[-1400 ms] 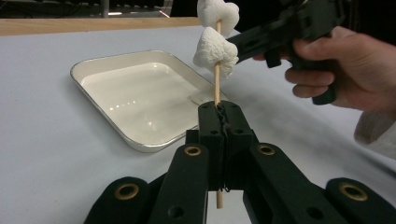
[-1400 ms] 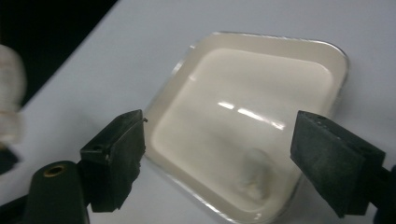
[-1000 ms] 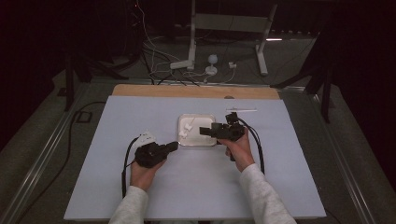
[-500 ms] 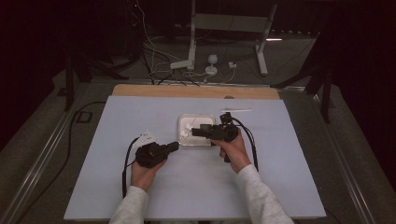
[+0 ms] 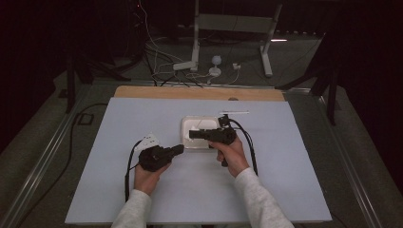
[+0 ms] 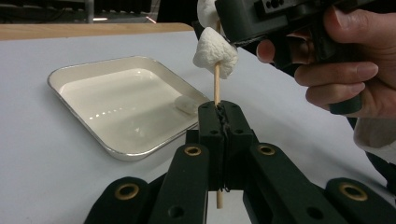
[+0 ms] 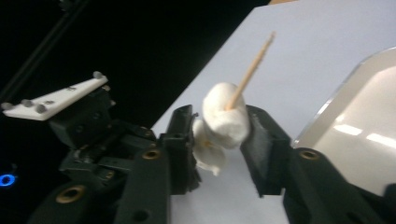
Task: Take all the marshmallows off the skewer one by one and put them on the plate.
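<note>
One marshmallow (image 6: 186,104) lies in the tray (image 6: 88,77); left gripper (image 6: 219,109) pinches the skewer (image 6: 216,86), right gripper (image 7: 219,140) closing around its marshmallows (image 7: 225,116).

Dim dark surroundings – tray (image 6: 116,144) glare, right gripper view blurred.

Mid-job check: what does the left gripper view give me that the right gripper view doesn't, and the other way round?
Left gripper view: the left gripper shut on the skewer, and a loose piece lying in the tray. Right gripper view: the right gripper, jaws just closing on the marshmallow, and the skewer's bare tip. Both: marshmallow, skewer, tray.
</note>
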The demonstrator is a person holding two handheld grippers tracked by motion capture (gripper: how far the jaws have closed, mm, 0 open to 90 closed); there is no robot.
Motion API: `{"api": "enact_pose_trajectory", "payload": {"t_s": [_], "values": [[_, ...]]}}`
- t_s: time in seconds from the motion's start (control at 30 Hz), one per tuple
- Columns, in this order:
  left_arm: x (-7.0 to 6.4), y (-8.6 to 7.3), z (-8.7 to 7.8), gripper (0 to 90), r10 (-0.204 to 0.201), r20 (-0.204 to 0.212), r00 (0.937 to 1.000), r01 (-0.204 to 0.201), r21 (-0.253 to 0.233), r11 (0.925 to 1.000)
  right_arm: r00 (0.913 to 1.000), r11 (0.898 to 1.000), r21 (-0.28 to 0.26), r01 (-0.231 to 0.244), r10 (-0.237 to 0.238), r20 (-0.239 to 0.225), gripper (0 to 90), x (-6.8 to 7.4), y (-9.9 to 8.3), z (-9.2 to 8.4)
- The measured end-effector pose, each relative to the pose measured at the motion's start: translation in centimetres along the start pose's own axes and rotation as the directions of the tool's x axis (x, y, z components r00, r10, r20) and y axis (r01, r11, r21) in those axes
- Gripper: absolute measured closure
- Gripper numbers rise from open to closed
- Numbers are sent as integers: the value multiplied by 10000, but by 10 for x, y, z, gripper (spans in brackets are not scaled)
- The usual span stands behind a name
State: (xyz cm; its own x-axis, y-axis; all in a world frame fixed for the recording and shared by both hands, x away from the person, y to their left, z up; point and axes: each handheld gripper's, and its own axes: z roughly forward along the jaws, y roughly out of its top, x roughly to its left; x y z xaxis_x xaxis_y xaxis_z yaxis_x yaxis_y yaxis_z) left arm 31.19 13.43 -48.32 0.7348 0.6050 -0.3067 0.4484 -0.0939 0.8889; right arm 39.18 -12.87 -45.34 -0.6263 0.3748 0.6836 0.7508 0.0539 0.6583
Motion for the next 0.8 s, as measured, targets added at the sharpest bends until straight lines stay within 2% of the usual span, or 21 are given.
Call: {"api": "enact_pose_trajectory", "payload": {"t_s": [0.13, 0.3, 0.57, 0.8], "values": [[0, 0, 0, 900, 31, 86, 10000, -30, -42, 10000, 10000, 9999, -165, 7, -7, -22, 766, 2, 1, -3], [-1, 0, -1, 900, 91, 134, 9999, -89, -118, 9999, 9999, 9995, -298, 115, -113, 89, 781, 5, 2, -6], [-2, 0, -4, 900, 283, 159, 9995, -282, -84, 9996, 10000, 9983, -586, -10, 6, -66, 785, 6, 6, -14], [-1, -1, -5, 900, 478, 165, 9987, -479, 33, 9988, 10000, 9945, -1050, -18, 24, 49, 789, 5, 12, -25]]}}
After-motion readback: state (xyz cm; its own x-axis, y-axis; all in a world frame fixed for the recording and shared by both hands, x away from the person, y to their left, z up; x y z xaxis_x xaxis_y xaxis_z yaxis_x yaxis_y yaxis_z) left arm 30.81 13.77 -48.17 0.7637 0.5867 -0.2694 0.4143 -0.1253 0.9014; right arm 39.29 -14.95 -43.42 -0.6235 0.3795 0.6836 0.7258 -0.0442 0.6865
